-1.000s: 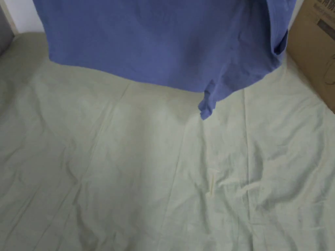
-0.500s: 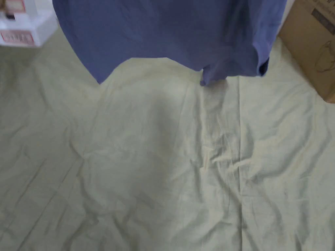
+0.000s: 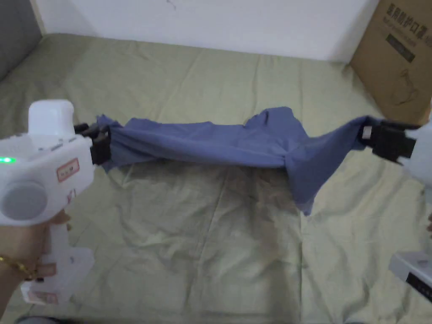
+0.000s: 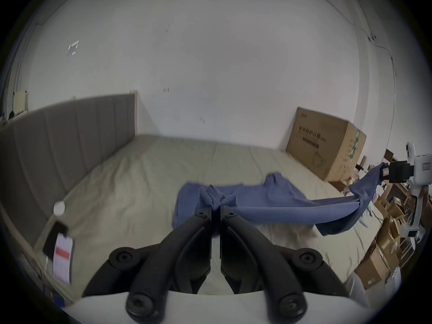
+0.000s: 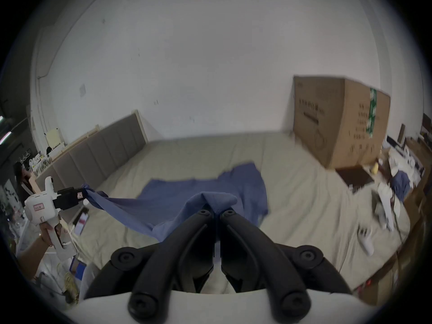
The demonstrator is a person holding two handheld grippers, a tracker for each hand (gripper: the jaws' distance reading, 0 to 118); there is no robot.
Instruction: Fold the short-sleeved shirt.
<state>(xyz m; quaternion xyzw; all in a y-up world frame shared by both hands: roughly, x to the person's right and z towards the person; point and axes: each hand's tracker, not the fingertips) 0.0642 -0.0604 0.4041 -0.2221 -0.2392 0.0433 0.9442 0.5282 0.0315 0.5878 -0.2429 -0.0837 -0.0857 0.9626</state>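
Over bed (image 3: 168, 236): left tool (image 3: 99, 141) and right tool (image 3: 371, 137) each pinching blue shirt (image 3: 219, 143), stretched between them.

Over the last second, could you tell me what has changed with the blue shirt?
The blue shirt came down from hanging high before the camera and now stretches low across the bed sheet between the left gripper and right gripper, its far part lying on the sheet. The cardboard box stayed put.
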